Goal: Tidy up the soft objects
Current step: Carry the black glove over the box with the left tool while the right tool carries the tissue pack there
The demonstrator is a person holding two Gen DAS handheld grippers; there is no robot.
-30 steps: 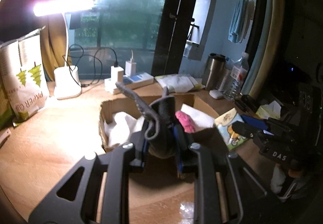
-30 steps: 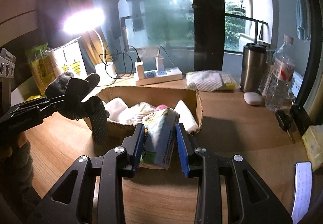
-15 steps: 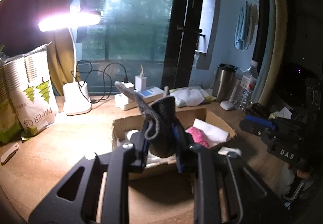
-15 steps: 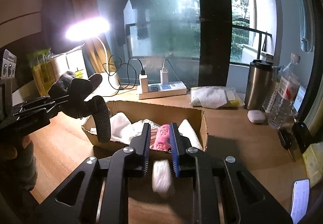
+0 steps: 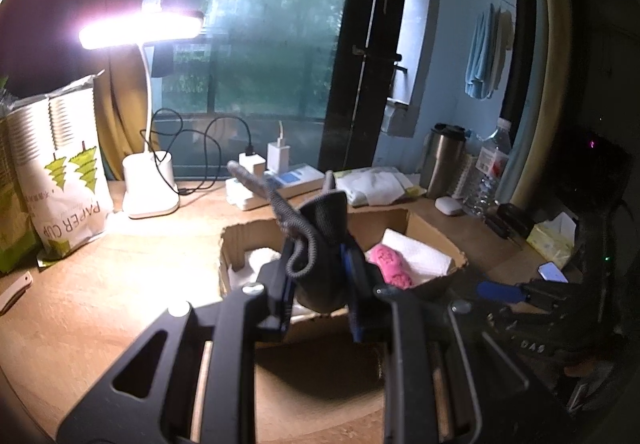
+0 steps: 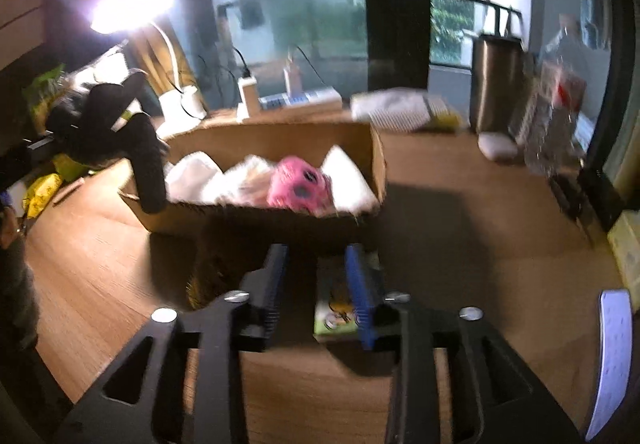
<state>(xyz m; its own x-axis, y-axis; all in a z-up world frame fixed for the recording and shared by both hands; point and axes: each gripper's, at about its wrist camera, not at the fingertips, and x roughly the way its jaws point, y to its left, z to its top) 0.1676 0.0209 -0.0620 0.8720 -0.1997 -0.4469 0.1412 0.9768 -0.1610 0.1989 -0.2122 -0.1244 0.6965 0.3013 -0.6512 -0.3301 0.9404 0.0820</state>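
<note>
My left gripper is shut on a dark grey glove and holds it above the near edge of the cardboard box. From the right wrist view the glove hangs over the left end of the box. The box holds white cloths and a pink soft toy. My right gripper is open and empty, in front of the box. A tissue pack lies on the desk beneath it, by the right finger.
A lit desk lamp, a paper cup bag and a power strip stand behind the box. A steel tumbler, water bottle and white case sit at the right. A phone lies at the desk's right edge.
My right gripper let go of the tissue pack, which dropped to the desk, and opened wider. My left gripper rose and moved over the box with the glove.
</note>
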